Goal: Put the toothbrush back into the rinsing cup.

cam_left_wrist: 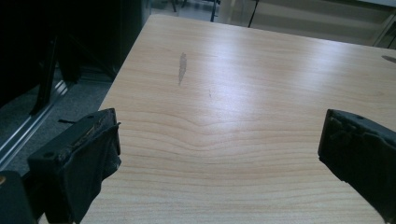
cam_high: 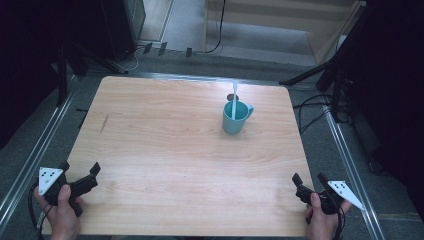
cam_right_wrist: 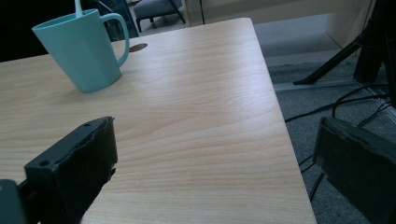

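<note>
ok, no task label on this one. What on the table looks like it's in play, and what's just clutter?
Likely in play:
- teal plastic mug with handle
- white plastic utensil standing in the mug
- left hand-held gripper and right hand-held gripper, both open, at the near corners

Just there:
- grey scuff mark on the light wooden table
- black cables on the floor

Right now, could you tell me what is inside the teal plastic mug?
A white plastic utensil stands in the teal plastic mug, its handle rising above the rim. Its lower end and any contents are hidden by the mug's wall.

mug [cam_high: 235,118]: teal | table [cam_high: 165,150]: light woodgrain | left claw [cam_high: 80,169]: black
</note>
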Available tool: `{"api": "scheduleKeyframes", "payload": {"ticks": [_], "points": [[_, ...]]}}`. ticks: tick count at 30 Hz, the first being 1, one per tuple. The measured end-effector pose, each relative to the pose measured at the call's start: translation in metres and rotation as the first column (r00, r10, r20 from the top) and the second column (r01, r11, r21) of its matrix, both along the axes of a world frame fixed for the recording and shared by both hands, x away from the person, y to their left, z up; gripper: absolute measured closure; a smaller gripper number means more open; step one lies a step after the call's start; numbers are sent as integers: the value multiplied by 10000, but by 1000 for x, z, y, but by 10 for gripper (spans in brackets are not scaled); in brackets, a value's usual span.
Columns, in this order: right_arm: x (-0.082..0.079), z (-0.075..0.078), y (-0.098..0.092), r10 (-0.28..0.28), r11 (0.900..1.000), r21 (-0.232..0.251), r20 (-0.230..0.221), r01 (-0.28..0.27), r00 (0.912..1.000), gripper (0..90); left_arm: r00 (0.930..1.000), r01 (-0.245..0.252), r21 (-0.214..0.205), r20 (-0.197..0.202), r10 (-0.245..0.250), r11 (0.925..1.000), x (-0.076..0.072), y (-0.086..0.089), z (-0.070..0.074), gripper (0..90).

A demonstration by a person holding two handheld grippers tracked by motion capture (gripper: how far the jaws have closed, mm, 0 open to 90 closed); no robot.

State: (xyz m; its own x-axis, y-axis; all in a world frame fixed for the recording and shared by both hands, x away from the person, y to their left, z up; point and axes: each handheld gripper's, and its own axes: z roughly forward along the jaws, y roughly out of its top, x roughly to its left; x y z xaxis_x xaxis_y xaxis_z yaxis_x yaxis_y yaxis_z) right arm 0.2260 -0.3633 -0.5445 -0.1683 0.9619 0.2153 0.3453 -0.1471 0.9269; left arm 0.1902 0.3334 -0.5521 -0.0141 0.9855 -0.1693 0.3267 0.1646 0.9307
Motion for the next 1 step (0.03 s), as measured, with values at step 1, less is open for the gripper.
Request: {"api": "scheduleKeyframes", "payload": {"ticks": [1], "points": [[0, 0, 1, -2, 10000, -43, -17, 2, 10000, 1, 10000, 10, 14, 5, -10, 10000, 0, 0, 0, 0]]}}
